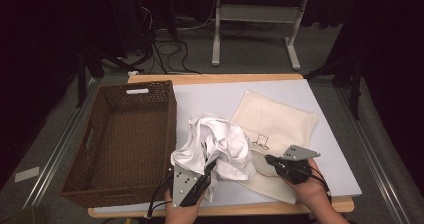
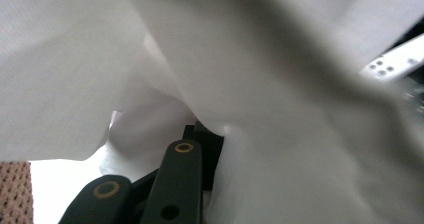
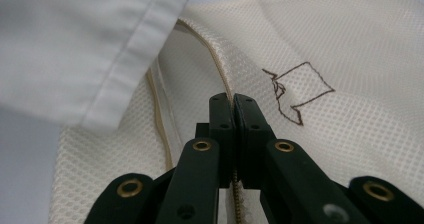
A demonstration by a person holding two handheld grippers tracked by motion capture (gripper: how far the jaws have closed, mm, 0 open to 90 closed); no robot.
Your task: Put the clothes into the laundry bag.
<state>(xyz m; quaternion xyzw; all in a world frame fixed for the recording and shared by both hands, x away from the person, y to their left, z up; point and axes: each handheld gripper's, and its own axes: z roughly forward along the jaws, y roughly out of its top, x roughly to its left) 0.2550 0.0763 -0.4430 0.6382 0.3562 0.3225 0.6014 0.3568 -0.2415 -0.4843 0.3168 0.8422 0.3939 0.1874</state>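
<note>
Two grippers in play, both near the front edge of the table (image 1: 300, 86). Left gripper (image 1: 210, 166) first: we see it holding up a crumpled white garment (image 1: 220, 141), jaws clamped on the cloth, and in the left gripper view that white garment (image 2: 280, 84) drapes over the black jaws so that we can make out one jaw only, with fabric bunched around its tip. The garment hangs just right of the brown wicker basket (image 1: 100, 134), and its lower right part lies over the near left corner of the cream mesh bag (image 1: 280, 121). Right gripper (image 1: 267, 159): we see its jaws brought together on the edge of the mesh bag (image 3: 350, 59), right along the zipper line (image 3: 220, 69), pads pressed flat with the zipper running between them. No earlier look given, so we note the grip only. A small brown stitched mark (image 3: 297, 91) sits on the bag just right of the jaw tips. A hemmed edge of the garment (image 3: 135, 59) lies across the bag's upper left in the right gripper view. Bag lies flat on the table, right of centre.
</note>
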